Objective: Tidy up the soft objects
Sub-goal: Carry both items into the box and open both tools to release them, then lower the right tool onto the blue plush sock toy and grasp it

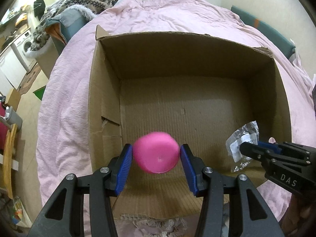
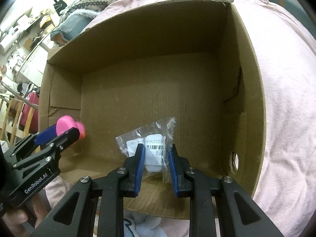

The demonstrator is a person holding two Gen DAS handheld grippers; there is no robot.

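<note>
An open cardboard box lies on a pink bed cover, with nothing on its floor. My left gripper is shut on a pink soft ball and holds it over the box's near edge; the ball also shows in the right wrist view. My right gripper is shut on a clear plastic bag with a white item and barcode label, held over the box's near right part. The bag also shows in the left wrist view.
The pink bed cover surrounds the box. A patterned knit blanket and a grey fur-trimmed coat are piled at the far left. Beyond the bed at left are a washing machine and wooden furniture. A teal cushion lies far right.
</note>
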